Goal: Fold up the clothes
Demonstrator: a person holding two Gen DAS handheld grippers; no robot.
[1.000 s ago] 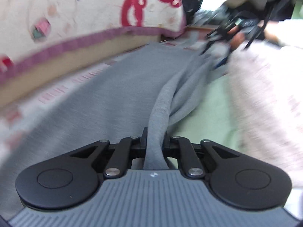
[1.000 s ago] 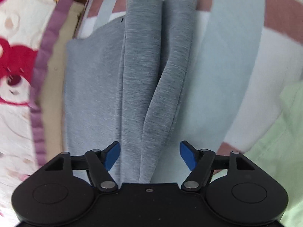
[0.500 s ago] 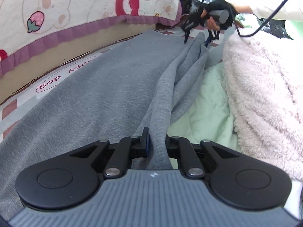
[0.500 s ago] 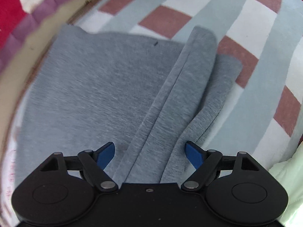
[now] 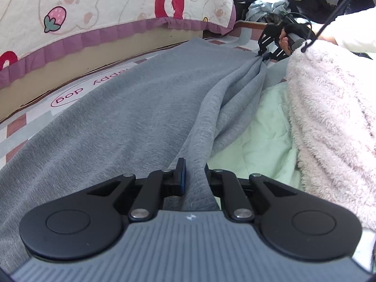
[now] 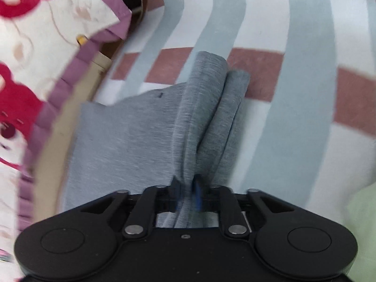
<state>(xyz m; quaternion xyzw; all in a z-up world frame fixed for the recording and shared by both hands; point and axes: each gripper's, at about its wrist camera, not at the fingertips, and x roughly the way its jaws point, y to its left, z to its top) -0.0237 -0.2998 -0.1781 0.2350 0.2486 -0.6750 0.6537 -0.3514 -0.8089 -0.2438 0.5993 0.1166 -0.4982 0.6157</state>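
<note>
Grey fabric fills the middle of both views: a grey sweatshirt-knit garment (image 5: 131, 108) lies spread on a bed whose checked sheet (image 6: 270, 35) has pale blue, white and brick-red stripes. In the left wrist view the left gripper (image 5: 193, 176) sits at the bottom centre, and its fingers pinch a raised ridge of the garment's long edge. This ridge runs up and to the right, to the upper right of the frame, where the right gripper (image 5: 263, 54) holds the other end of the same edge. In the right wrist view the fingers of the right gripper (image 6: 186, 195) are pressed together on a bunch of the cloth, and two narrow pleats go away from them toward the garment's end in the upper middle.

I judge that the step in hand is the lengthwise fold: both ends of one long edge are gripped, and the edge is lifted a little above the flat part. The next move calls for carrying both ends together across the garment toward the side of the strawberry-print quilt (image 5: 94, 11), at the left of the frame, while the edge stays taut so that the pleats smooth out. The mint green cloth (image 5: 263, 136) and the fluffy pink blanket (image 5: 329, 117) lie just beside the lifted edge, at the right, and they should not be dragged along.
</note>
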